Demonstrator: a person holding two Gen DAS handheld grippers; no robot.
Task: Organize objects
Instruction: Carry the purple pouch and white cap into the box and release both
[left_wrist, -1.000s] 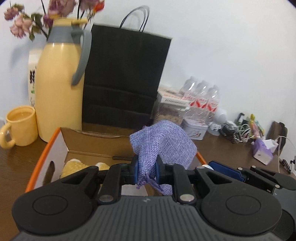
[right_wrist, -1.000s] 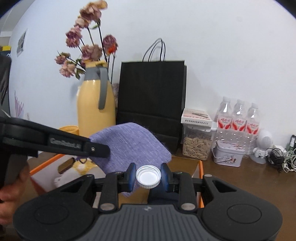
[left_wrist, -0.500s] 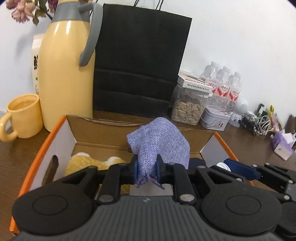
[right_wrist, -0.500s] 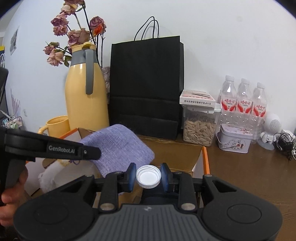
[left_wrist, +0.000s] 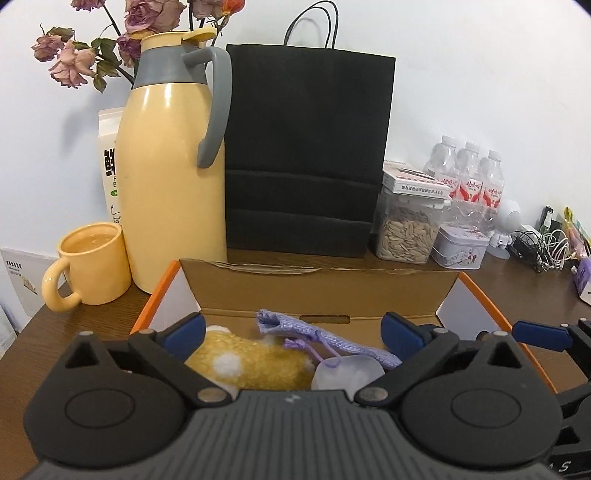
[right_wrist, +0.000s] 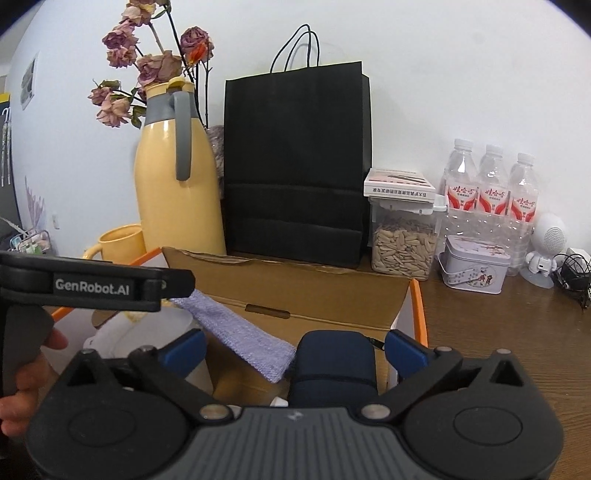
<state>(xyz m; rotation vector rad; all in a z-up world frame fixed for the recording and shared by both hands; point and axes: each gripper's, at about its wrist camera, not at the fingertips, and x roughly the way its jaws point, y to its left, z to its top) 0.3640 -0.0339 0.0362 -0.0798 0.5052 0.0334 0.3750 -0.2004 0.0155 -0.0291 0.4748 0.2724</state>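
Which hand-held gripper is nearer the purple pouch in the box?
Left. The left hand-held gripper, jaws opening, hangs right over the purple pouch; the right hand-held gripper, also opening, sits beside it over a dark blue case.

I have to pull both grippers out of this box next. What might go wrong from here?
1. The purple pouch lies between the opening jaws of the left gripper, its drawstring loose beside them; a finger might snag it on the way out.
2. The right gripper straddles a dark blue case, jaws opening; lifting at a slant may tip it.
3. The cardboard box stands close to the yellow mug and jug; dragging the box could knock them.
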